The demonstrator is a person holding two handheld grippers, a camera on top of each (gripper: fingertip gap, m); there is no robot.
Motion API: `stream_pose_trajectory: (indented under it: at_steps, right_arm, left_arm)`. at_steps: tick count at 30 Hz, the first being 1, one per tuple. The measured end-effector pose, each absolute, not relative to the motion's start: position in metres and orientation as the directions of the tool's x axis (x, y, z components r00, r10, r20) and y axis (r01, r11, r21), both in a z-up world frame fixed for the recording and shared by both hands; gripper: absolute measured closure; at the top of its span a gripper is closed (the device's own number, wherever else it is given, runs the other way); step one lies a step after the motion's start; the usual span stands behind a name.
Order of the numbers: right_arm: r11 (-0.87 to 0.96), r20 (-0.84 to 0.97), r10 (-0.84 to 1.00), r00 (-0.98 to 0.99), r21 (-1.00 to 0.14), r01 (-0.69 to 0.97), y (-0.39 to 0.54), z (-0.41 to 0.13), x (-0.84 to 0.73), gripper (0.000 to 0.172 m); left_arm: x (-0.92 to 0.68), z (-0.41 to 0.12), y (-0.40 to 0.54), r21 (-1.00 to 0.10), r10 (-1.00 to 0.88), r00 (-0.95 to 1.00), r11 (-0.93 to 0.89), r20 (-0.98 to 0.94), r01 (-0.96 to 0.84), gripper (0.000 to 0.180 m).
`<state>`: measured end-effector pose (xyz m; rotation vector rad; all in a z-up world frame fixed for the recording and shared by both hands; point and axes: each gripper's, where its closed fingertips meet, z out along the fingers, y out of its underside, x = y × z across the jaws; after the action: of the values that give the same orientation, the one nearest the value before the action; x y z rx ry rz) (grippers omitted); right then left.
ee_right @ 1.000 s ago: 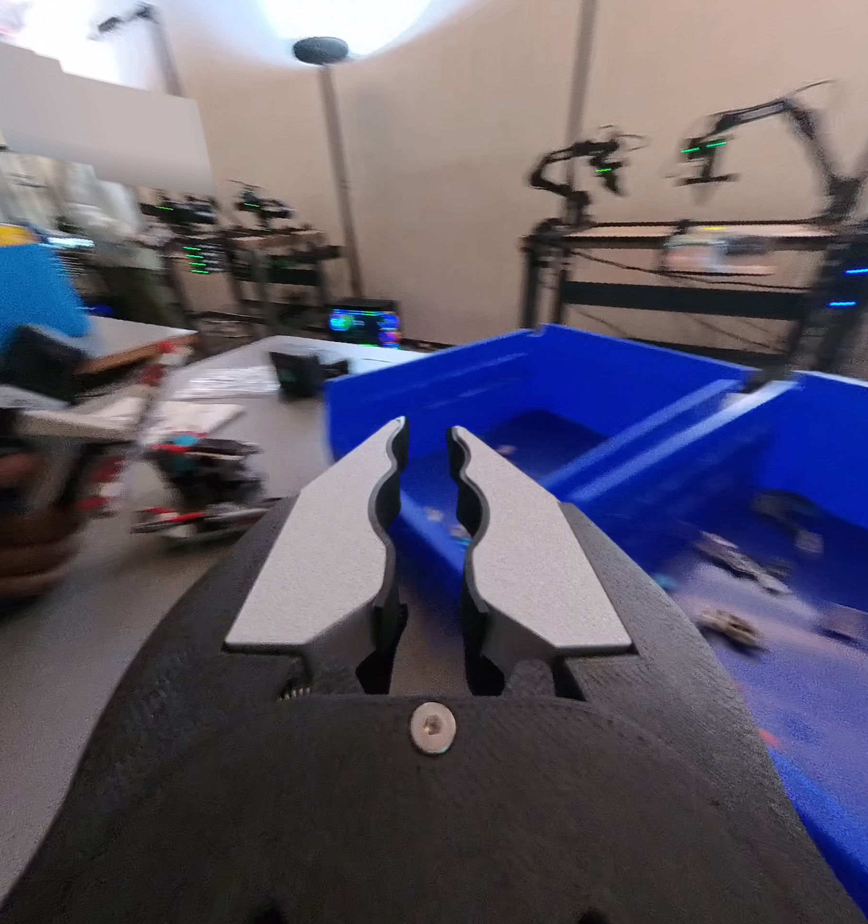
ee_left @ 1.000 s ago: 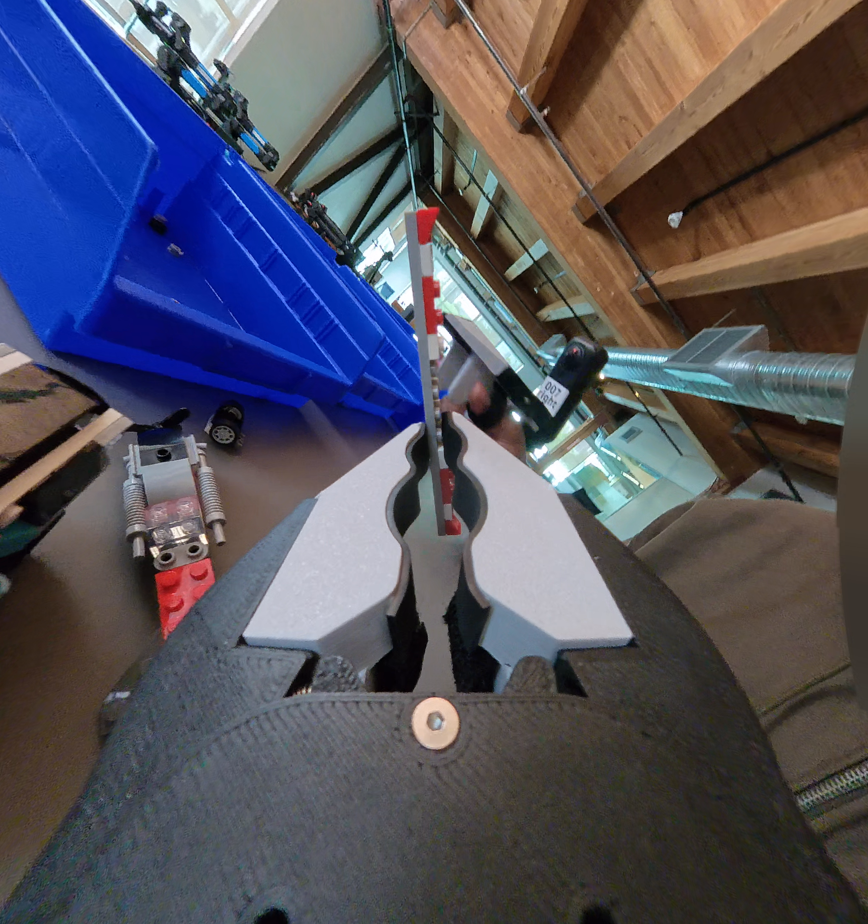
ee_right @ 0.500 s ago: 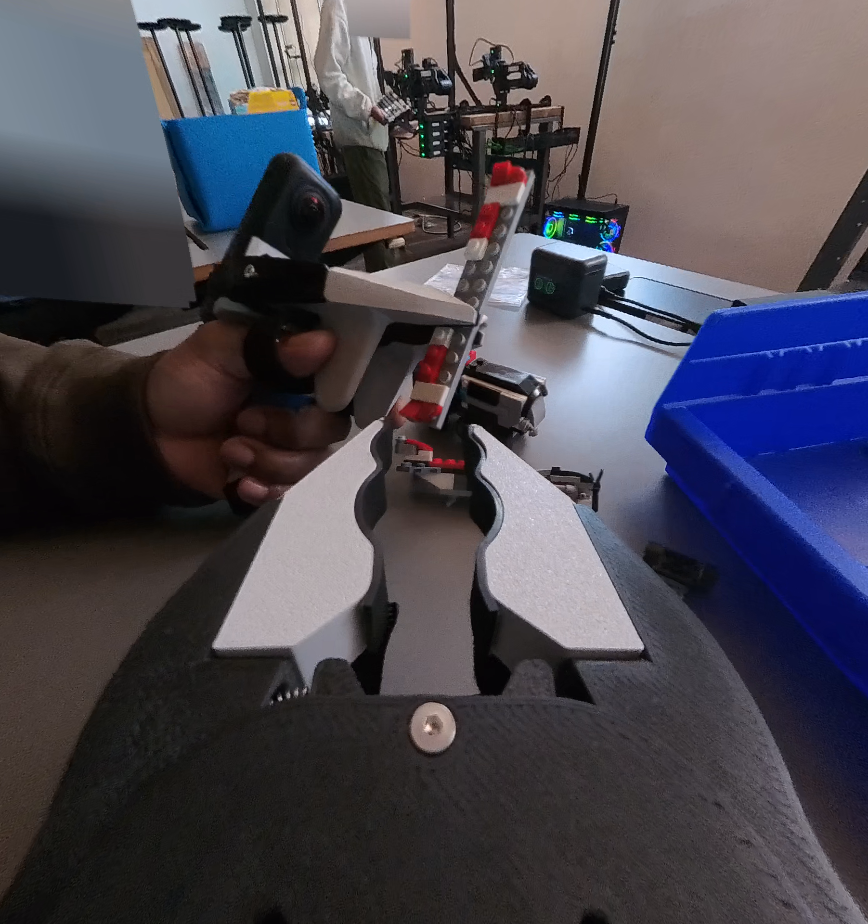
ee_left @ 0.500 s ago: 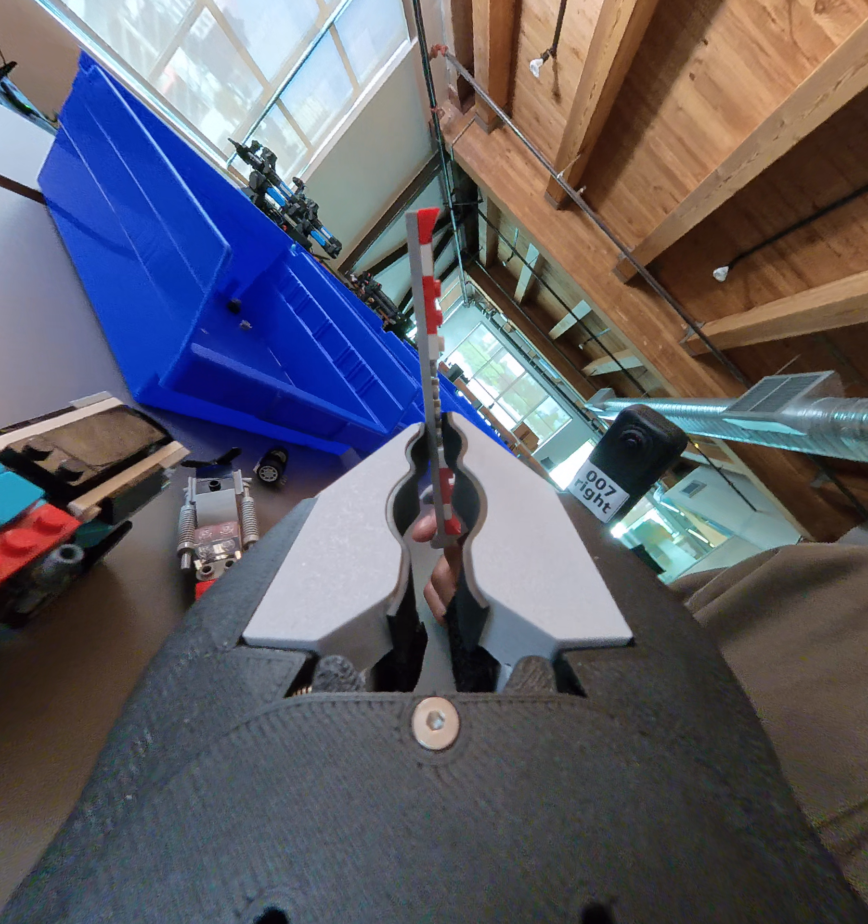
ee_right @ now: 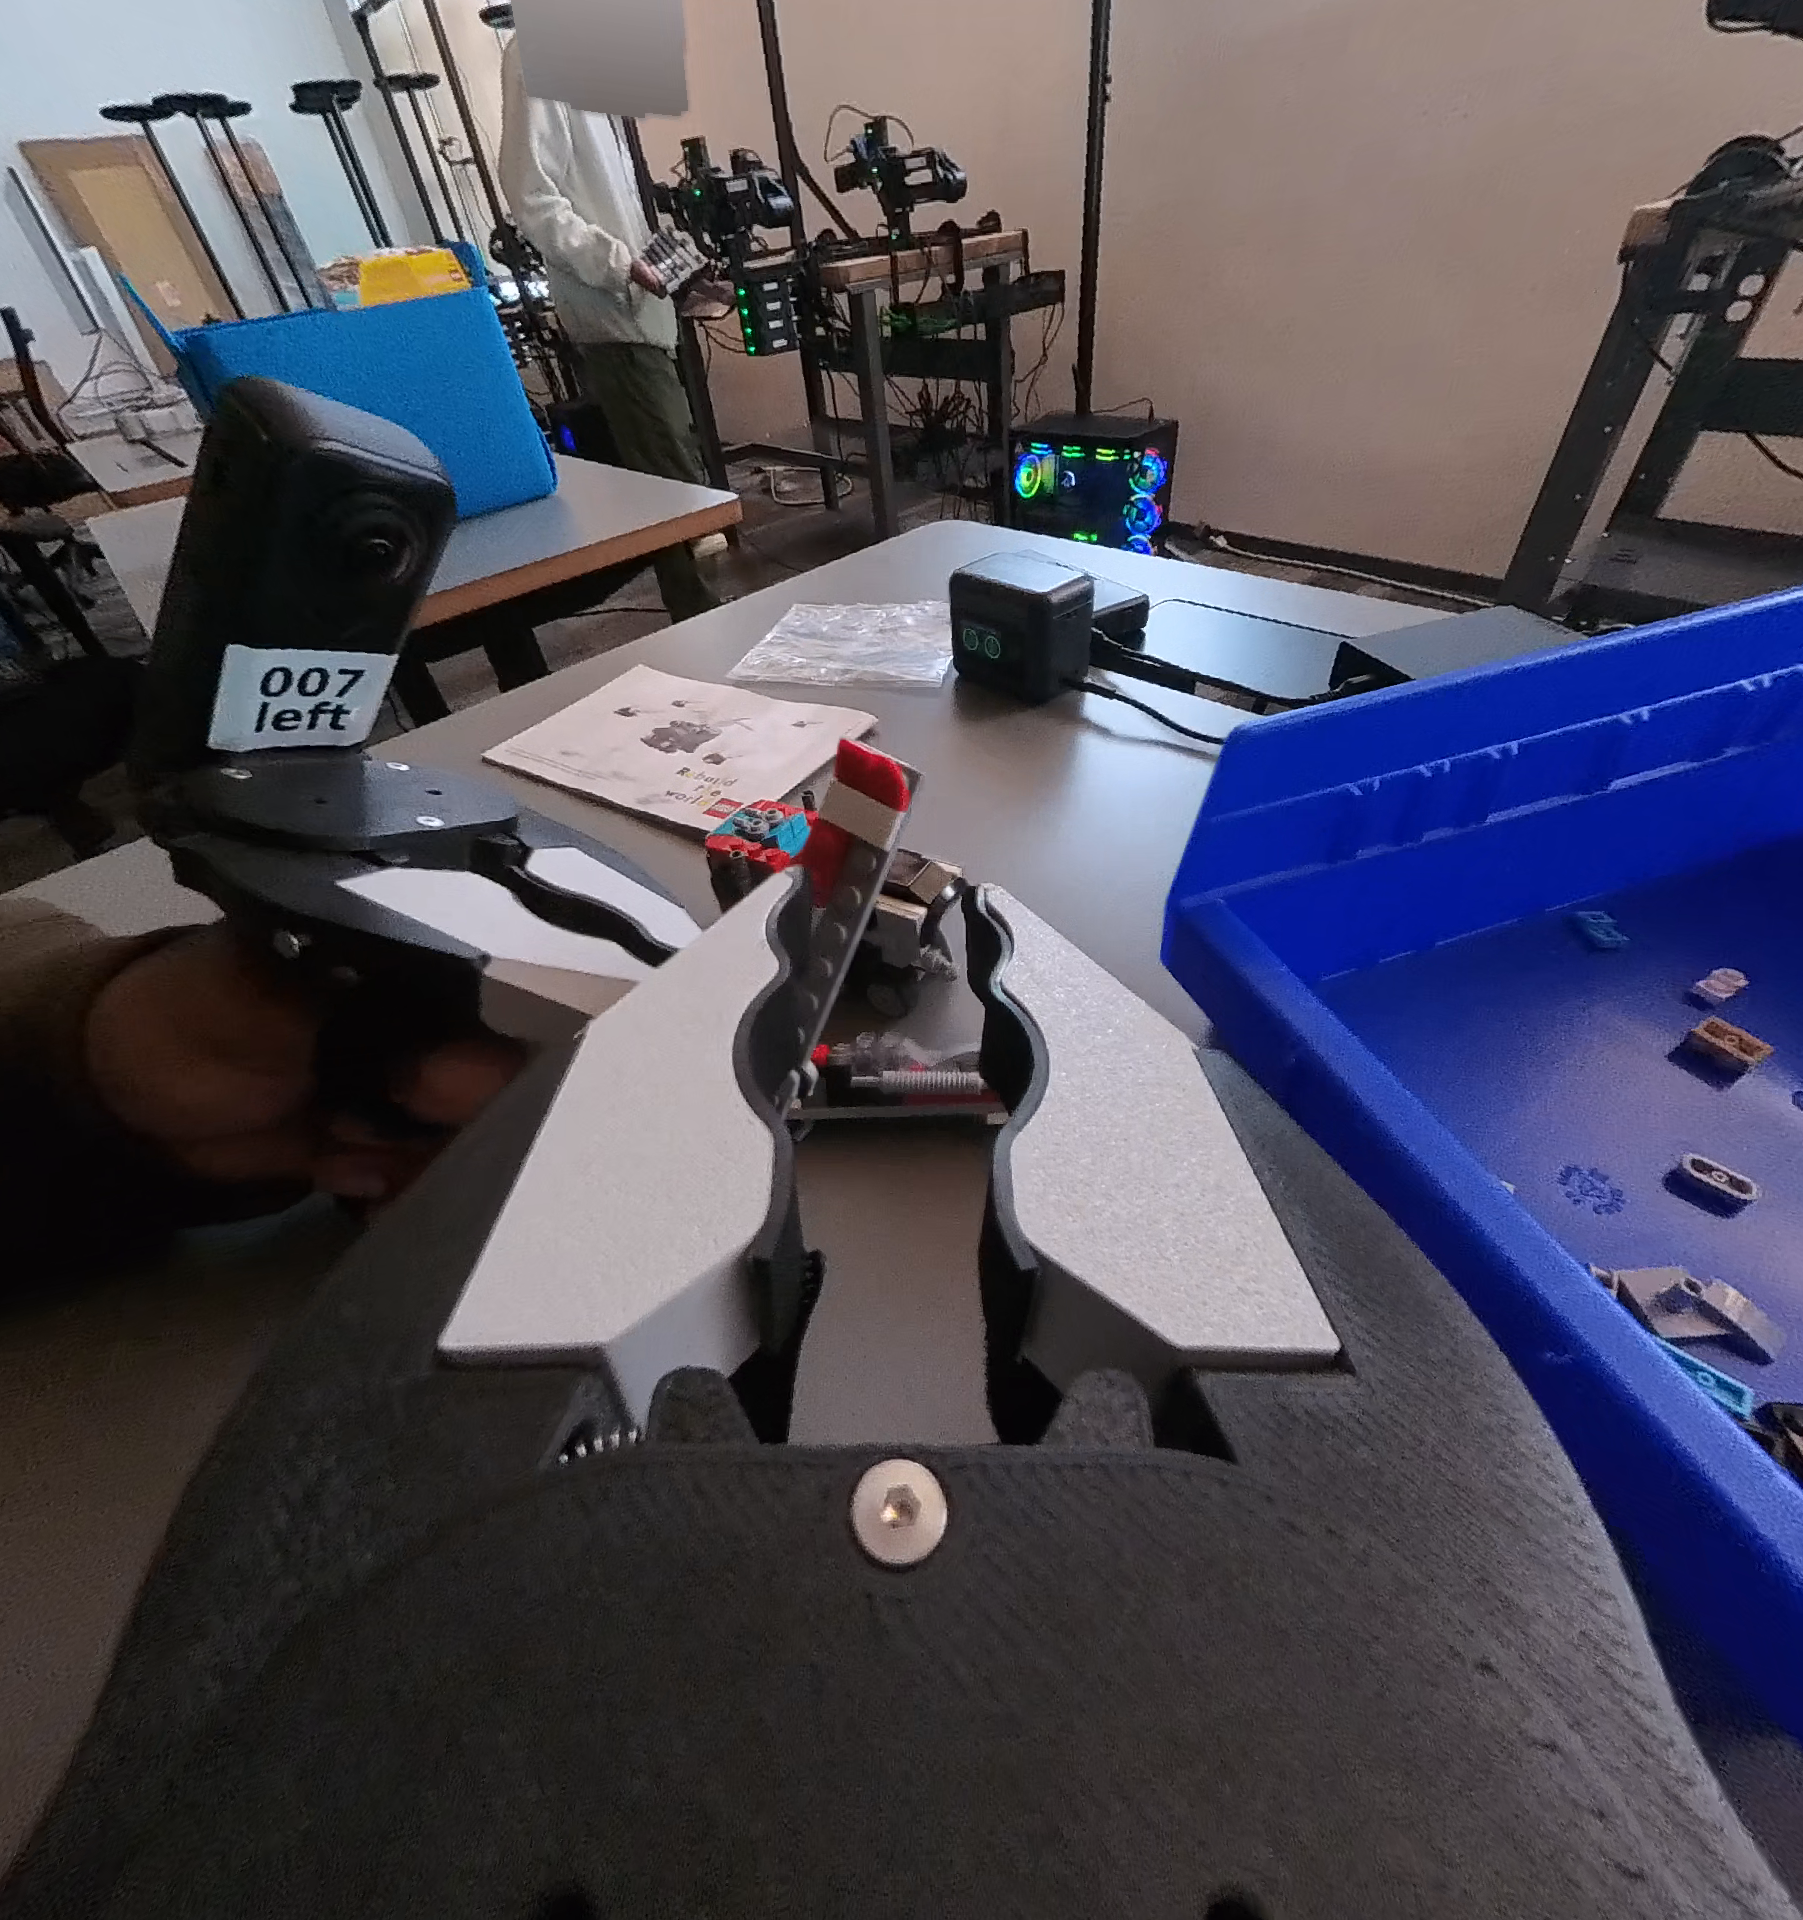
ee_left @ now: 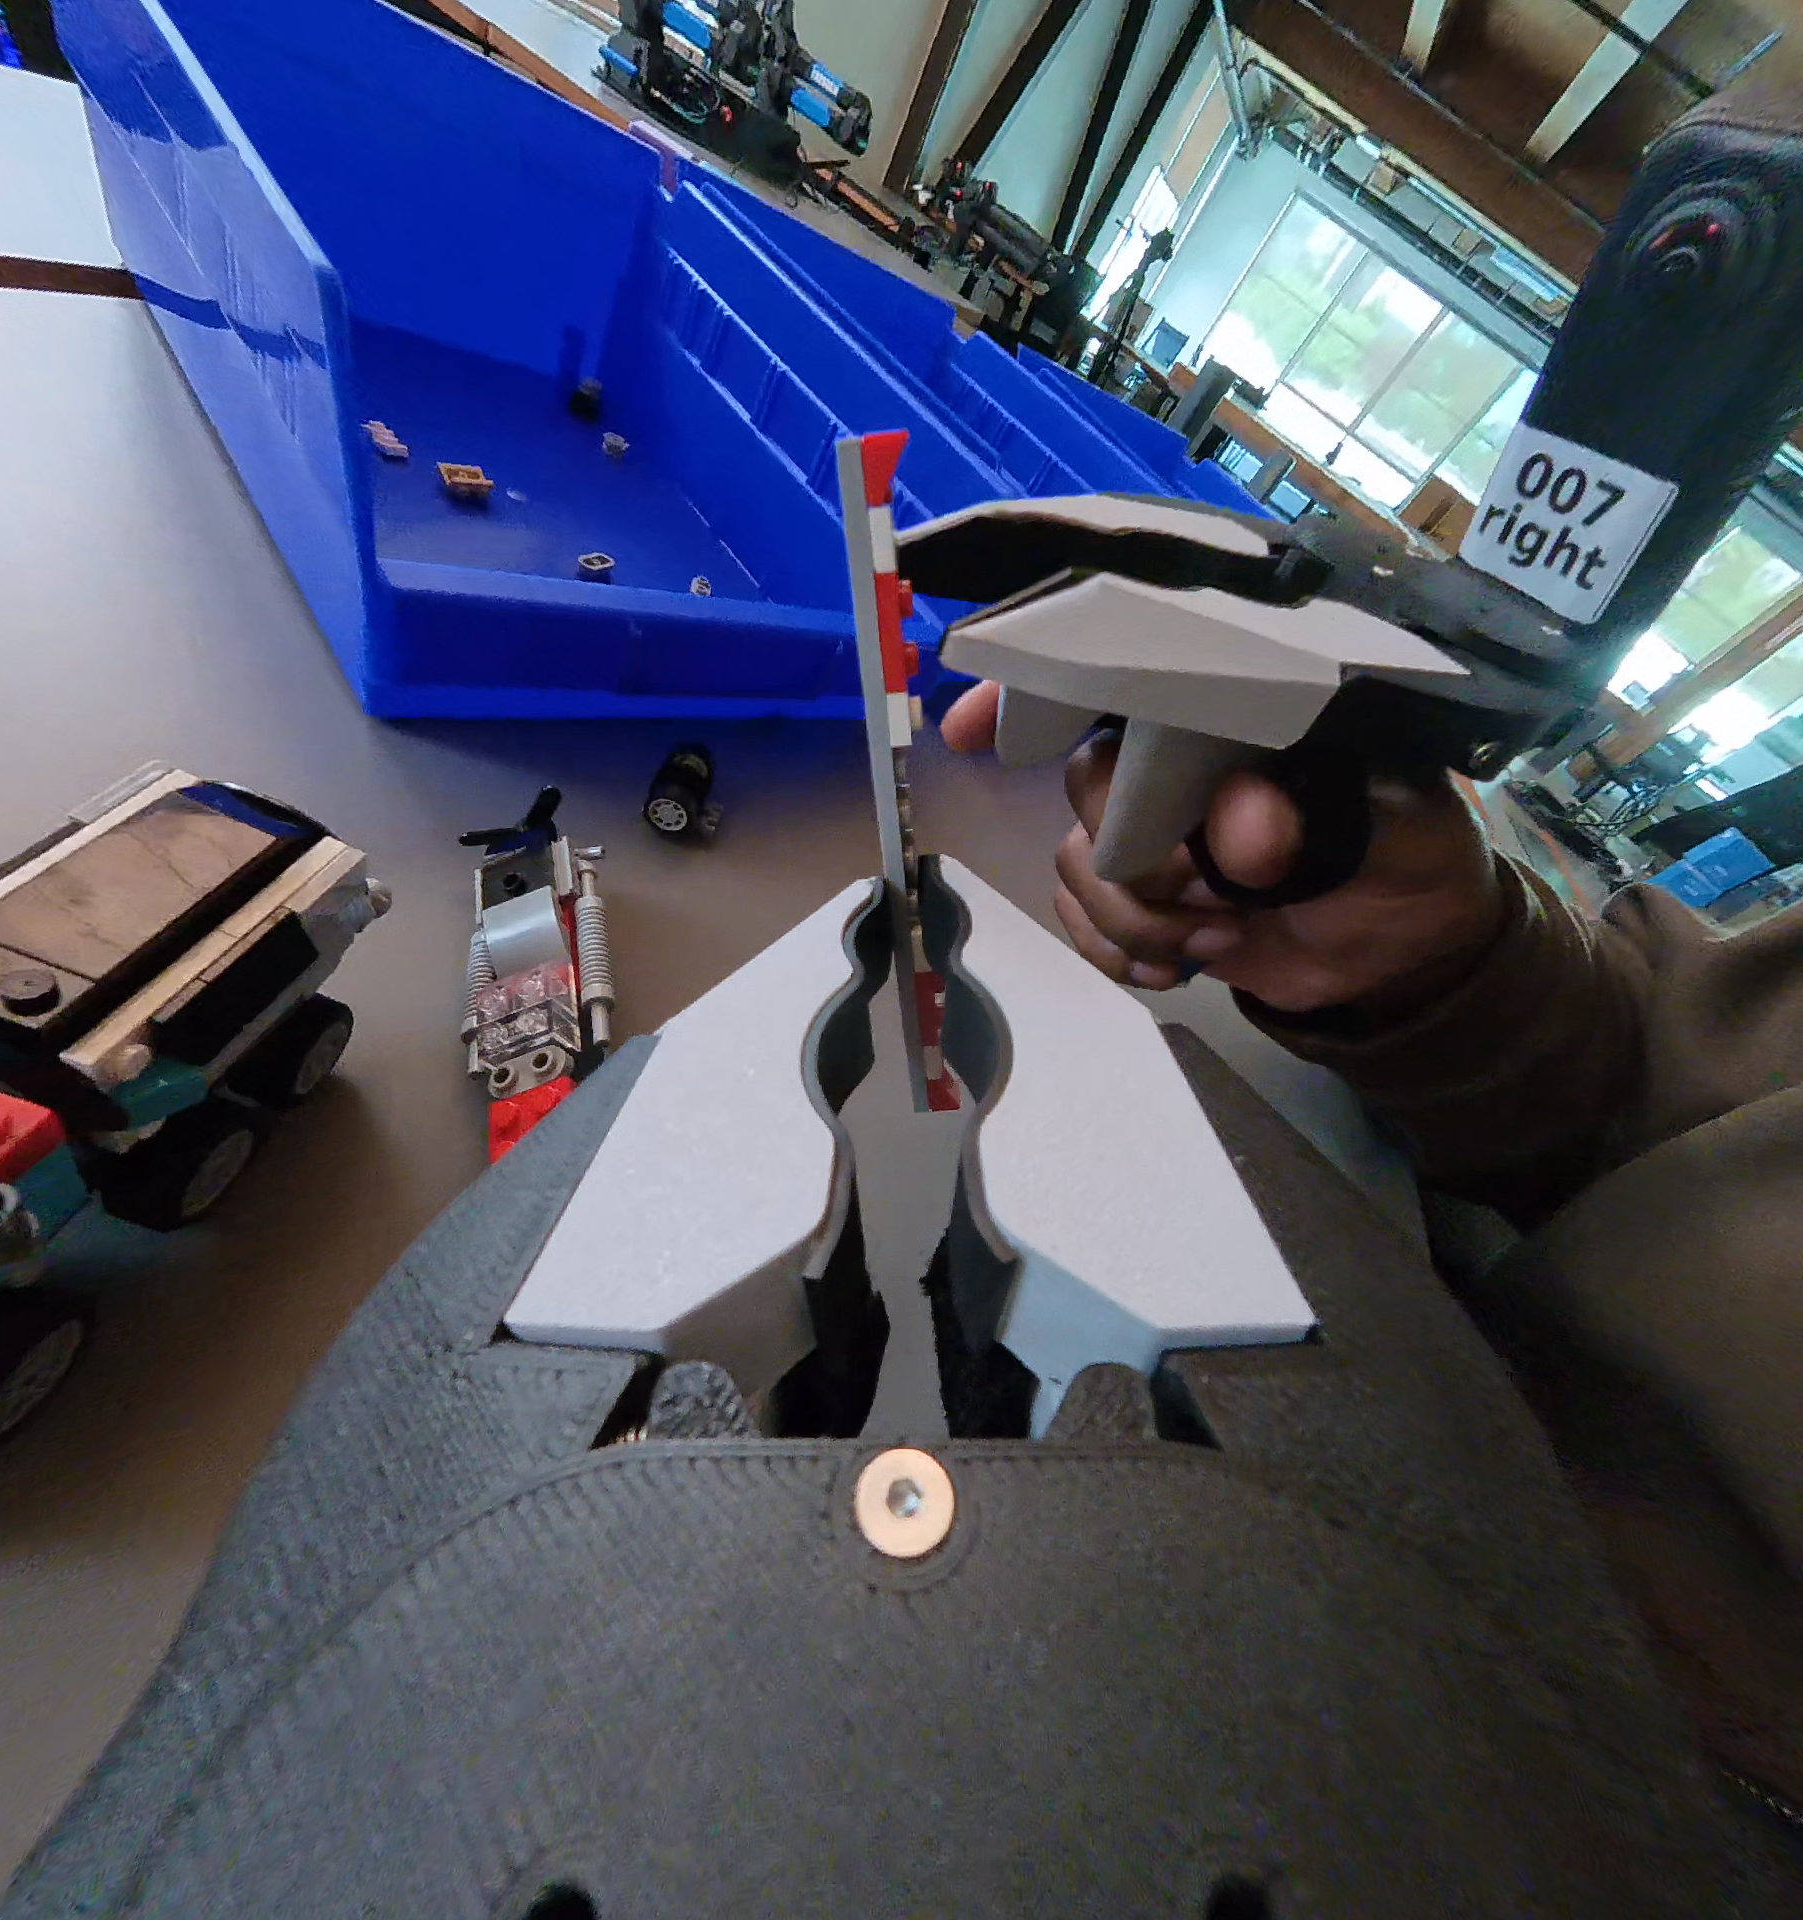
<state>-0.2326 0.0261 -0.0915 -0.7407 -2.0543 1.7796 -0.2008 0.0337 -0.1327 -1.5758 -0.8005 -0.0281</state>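
Observation:
My left gripper [ee_left: 902, 894] is shut on a long thin grey brick plate [ee_left: 881, 665] that has red and white bricks along one face. It holds the plate on edge above the table, and the plate sticks out beyond the fingertips. My right gripper [ee_right: 881, 894] is open, with its fingers on either side of the plate's upper part [ee_right: 845, 935]. The plate lies close to its left finger [ee_right: 668, 1091], and the right finger [ee_right: 1115, 1091] stands clear of it. The right gripper also shows in the left wrist view [ee_left: 928, 613], coming in from the right with a hand on it.
A blue bin [ee_left: 523, 312] with several small loose pieces stands beyond and right of the grippers [ee_right: 1499, 831]. On the table lie a black brick vehicle [ee_left: 149, 966], a grey-and-red assembly with springs [ee_left: 533, 966], a loose wheel [ee_left: 681, 790], a booklet [ee_right: 668, 743] and a black box with cables [ee_right: 1022, 623]. My right fingertips sit around 5 cm from my left ones. It is some 11 cm from my left tips to the loose wheel [ee_left: 681, 790].
My right gripper swung from the blue bin towards the left gripper, opened wider, and now straddles the plate. My left gripper kept its hold on the plate and tilted down towards the table.

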Motion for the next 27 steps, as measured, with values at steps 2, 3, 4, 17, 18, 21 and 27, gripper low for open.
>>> stream_pose_trajectory:
  at_steps: [2, 3, 4, 17, 18, 21, 27]
  right_arm:
    - [0.070, -0.104, 0.584, -0.805, -0.982, 0.177, 0.025, -0.091, -0.233, 0.143]
    - [0.058, -0.110, 0.588, -0.801, -0.982, 0.178, 0.025, -0.090, -0.234, 0.143]
    - [0.048, -0.114, 0.590, -0.799, -0.983, 0.176, 0.025, -0.088, -0.234, 0.143]
    - [0.025, -0.138, 0.574, -0.807, -0.982, 0.186, 0.026, -0.089, -0.231, 0.146]
    - [0.026, -0.141, 0.573, -0.807, -0.982, 0.189, 0.025, -0.091, -0.230, 0.146]
    - [0.032, -0.147, 0.576, -0.804, -0.979, 0.201, 0.023, -0.096, -0.227, 0.146]
    - [0.050, -0.125, 0.592, -0.796, -0.980, 0.191, 0.021, -0.101, -0.225, 0.146]
  left_arm:
    - [-0.201, -0.134, 0.034, -0.865, 0.469, 0.754, 0.044, 0.459, 0.499, 0.174]
    - [-0.200, -0.135, 0.035, -0.865, 0.467, 0.755, 0.043, 0.460, 0.501, 0.174]
    - [-0.199, -0.135, 0.036, -0.863, 0.461, 0.757, 0.041, 0.463, 0.503, 0.174]
    - [-0.194, -0.133, 0.041, -0.854, 0.418, 0.765, 0.056, 0.490, 0.516, 0.173]
    - [-0.195, -0.133, 0.040, -0.852, 0.418, 0.762, 0.060, 0.495, 0.520, 0.173]
    - [-0.196, -0.134, 0.039, -0.853, 0.428, 0.758, 0.063, 0.492, 0.518, 0.173]
    - [-0.198, -0.135, 0.037, -0.854, 0.446, 0.750, 0.063, 0.487, 0.517, 0.174]
